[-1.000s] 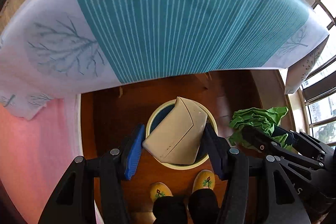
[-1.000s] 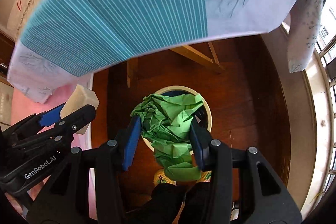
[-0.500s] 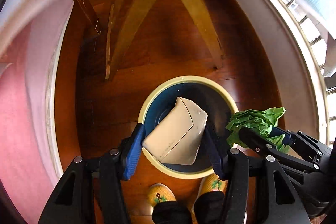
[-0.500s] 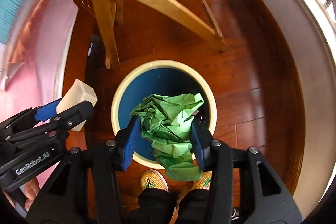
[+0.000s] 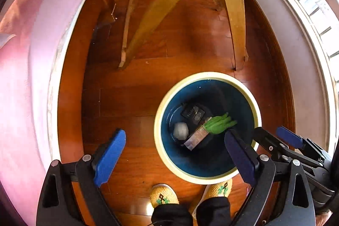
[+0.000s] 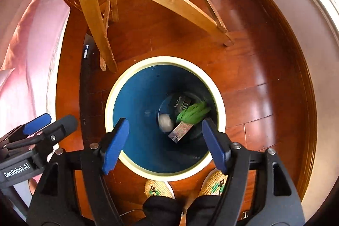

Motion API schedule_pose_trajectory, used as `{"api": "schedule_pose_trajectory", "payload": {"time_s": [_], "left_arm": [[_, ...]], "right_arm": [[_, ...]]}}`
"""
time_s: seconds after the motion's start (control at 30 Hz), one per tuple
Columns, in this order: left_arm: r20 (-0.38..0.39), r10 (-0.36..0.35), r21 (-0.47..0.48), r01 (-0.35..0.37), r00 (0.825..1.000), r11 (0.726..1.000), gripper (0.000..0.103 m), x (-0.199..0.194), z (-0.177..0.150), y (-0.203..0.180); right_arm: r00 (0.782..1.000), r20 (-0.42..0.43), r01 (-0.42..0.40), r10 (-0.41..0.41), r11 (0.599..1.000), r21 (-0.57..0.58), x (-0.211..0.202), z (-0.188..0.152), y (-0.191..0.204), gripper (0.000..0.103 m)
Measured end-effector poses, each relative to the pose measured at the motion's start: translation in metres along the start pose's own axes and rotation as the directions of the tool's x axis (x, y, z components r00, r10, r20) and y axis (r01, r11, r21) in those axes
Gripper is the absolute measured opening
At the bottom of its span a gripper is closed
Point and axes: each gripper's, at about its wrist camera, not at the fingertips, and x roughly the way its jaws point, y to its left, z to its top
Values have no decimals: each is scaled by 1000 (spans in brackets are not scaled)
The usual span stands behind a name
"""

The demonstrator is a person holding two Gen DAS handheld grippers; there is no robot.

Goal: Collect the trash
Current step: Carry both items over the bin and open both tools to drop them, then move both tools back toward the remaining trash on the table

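Note:
A round bin with a cream rim (image 5: pixel 203 74) (image 6: pixel 163 59) and a blue inside stands on the wooden floor. At its bottom lie a crumpled green paper (image 5: pixel 218 124) (image 6: pixel 192 112), a beige box (image 5: pixel 196 138) (image 6: pixel 180 129), a white paper ball (image 5: pixel 180 130) and a black packet (image 5: pixel 192 114). My left gripper (image 5: pixel 174 141) hangs over the bin's left rim, its jaws opening wide with nothing between them. My right gripper (image 6: pixel 165 123) points down into the bin, its jaws opening too, with nothing between them.
Light wooden furniture legs (image 5: pixel 233 14) (image 6: pixel 95 24) stand just beyond the bin. Pink cloth (image 5: pixel 21 56) hangs at the left, and a white wall base (image 5: pixel 296 56) curves along the right. A person's yellow knitted slippers (image 5: pixel 164 194) stand against the bin's near side.
Both grippers sank toward the bin and their jaws spread apart. The beige box left the left gripper and the green paper left the right; both now lie in the bin.

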Motion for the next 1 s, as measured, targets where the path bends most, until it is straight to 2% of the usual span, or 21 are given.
{"api": "schedule_pose_trajectory", "payload": {"time_s": [0.37,0.5,0.63,0.77,1.0], "left_arm": [[43,-9,-33,11,999,999,95,-61,-6,7],[53,-13,-46,15,998,999,95,-86,-5,7],[66,-4,-57,8,998,998,95,-123,3,4],[80,-23,-52,27,997,998,95,-177,15,0],[183,-29,7,28,983,1000,95,-302,32,-21]], "right_arm": [[999,45,-2,2,1000,7,-61,3,12,69],[995,98,-5,5,1000,-4,-92,6,19,69],[995,97,13,-13,1000,-6,-130,13,29,69],[994,104,29,-27,999,-18,-183,20,44,69],[991,136,16,-4,996,-85,-296,38,73,69]]}}
